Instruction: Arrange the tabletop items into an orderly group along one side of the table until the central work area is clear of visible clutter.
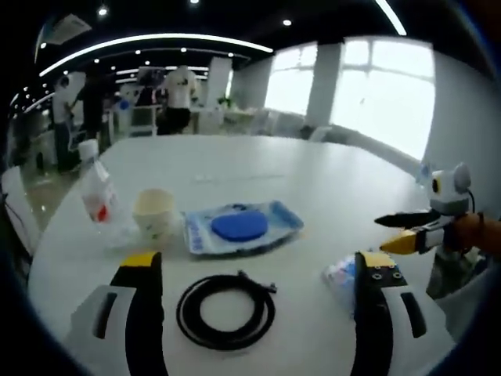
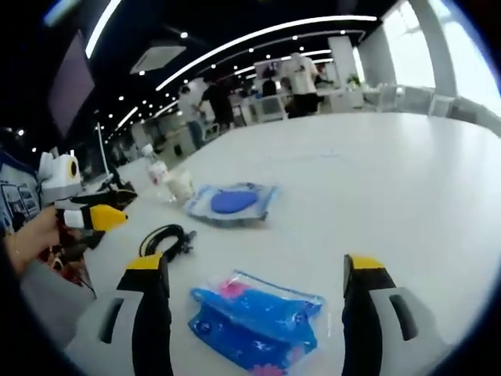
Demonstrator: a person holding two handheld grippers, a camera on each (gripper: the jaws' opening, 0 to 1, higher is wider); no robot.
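black cable coil [image 1: 225,312], blue packet [image 2: 254,319], perhaps plastic

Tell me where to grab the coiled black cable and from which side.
Take the coiled black cable across one strand of its ring, coming down from above with the left gripper. It lies flat on the table, so only a top approach lets one jaw drop inside the loop.

place: open-plan office or lab
lighting: long curved ceiling light strips [image 1: 156,39] and spotlights
windows: tall bright panes [image 1: 383,94] on the far right
furniture: large white table [image 1: 258,164]
people: several standing [image 1: 180,94] at far workstations
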